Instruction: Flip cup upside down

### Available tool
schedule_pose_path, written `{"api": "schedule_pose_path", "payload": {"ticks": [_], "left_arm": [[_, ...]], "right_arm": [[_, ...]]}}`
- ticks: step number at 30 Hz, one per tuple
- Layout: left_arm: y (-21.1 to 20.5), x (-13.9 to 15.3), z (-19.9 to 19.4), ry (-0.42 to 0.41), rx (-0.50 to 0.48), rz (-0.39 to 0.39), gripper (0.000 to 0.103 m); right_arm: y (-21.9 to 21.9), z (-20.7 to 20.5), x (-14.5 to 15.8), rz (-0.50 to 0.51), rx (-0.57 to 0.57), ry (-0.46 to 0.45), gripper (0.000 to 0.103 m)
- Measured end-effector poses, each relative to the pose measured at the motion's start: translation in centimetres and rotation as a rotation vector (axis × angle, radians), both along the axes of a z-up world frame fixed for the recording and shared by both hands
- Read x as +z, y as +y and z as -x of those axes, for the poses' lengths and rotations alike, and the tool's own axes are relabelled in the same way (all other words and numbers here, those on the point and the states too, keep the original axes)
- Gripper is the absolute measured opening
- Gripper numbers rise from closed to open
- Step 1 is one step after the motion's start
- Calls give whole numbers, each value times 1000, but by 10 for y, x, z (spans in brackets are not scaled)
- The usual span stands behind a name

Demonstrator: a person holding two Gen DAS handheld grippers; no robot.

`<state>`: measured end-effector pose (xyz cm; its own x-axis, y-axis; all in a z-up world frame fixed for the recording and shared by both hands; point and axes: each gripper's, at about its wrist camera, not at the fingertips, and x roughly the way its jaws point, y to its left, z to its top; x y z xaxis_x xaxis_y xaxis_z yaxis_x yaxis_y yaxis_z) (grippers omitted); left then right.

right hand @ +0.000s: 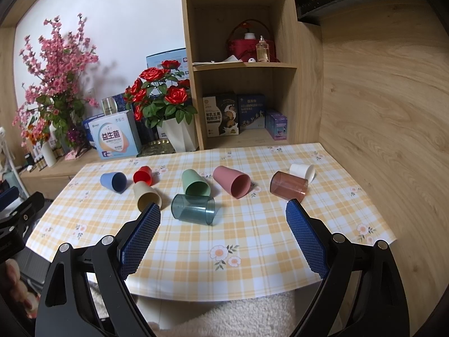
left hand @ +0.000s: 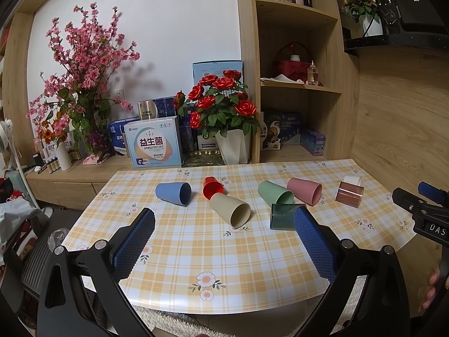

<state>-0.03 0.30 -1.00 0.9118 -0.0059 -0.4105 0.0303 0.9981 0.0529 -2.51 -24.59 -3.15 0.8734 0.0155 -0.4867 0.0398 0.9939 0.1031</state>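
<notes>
Several cups lie on their sides on the checked tablecloth (left hand: 224, 252): a blue cup (left hand: 173, 193), a red cup (left hand: 212, 187), a beige cup (left hand: 230, 207), a green cup (left hand: 274, 193), a pink cup (left hand: 304, 190), a clear teal cup (right hand: 193, 209), a clear brown cup (right hand: 288, 186) and a small white cup (right hand: 302, 170). My left gripper (left hand: 224, 219) is open and empty, above the near table half, short of the beige cup. My right gripper (right hand: 223, 213) is open and empty, near the teal cup; it also shows at the left wrist view's right edge (left hand: 421, 205).
A white pot of red roses (left hand: 221, 112), a pink blossom arrangement (left hand: 81, 84) and boxes (left hand: 153, 146) stand on the cabinet behind the table. A wooden shelf unit (right hand: 241, 64) stands at the back right. A wood wall (right hand: 378, 112) borders the table's right side.
</notes>
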Motion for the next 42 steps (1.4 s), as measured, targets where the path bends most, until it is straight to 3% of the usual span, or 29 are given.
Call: {"api": "schedule_pose_path", "payload": {"ticks": [17, 27, 33, 37, 42], "left_arm": [[1, -1, 0, 3, 0, 2, 97], [20, -7, -9, 40, 28, 61, 97], [58, -20, -48, 120, 76, 115, 97], [93, -41, -86, 213, 100, 228, 97], [109, -55, -129, 223, 189, 117, 97]], "right_arm": [[-1, 1, -5, -5, -1, 4, 88], [-10, -11, -9, -72, 56, 24, 88], [-22, -46, -23, -76, 70, 77, 88], [-30, -68, -37, -89, 61, 91, 88], [-37, -100, -55, -130, 80, 179, 88]]}}
